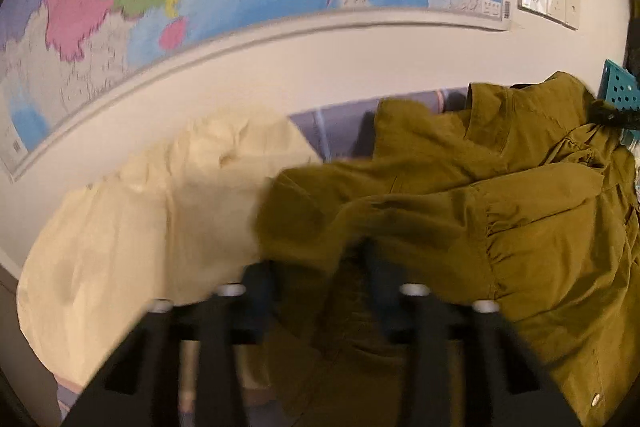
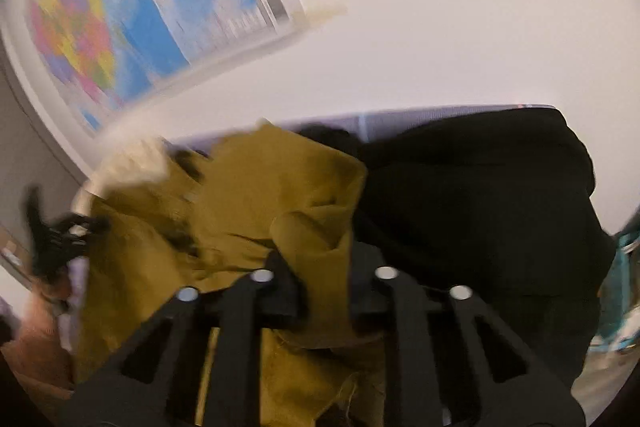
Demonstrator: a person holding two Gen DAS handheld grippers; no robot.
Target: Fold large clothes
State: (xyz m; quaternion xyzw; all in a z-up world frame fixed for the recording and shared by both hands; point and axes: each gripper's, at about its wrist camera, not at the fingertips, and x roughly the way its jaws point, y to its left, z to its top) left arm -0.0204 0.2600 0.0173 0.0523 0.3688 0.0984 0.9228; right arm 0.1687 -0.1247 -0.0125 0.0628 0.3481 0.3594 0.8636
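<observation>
The olive-green cotton jacket (image 1: 500, 211) lies crumpled on the lilac-covered bed (image 1: 336, 131), collar towards the wall, its long axis running roughly away from me. Both claws are clamped on its cloth: the left claw (image 1: 316, 267) and the right claw (image 2: 324, 267). It looks like the spreading step; next, pull the edges apart, evenly. A cream garment (image 1: 160, 227) lies just beside it.

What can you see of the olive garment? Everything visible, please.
The olive garment is matte woven cloth, olive-mustard, crumpled and bunched, with seams, gathered pleats and a small pale snap near its lower edge. It lies partly over a cream garment and beside a black garment. Cloth runs between the fingers of both the left gripper and the right gripper, apparently pinched.
</observation>
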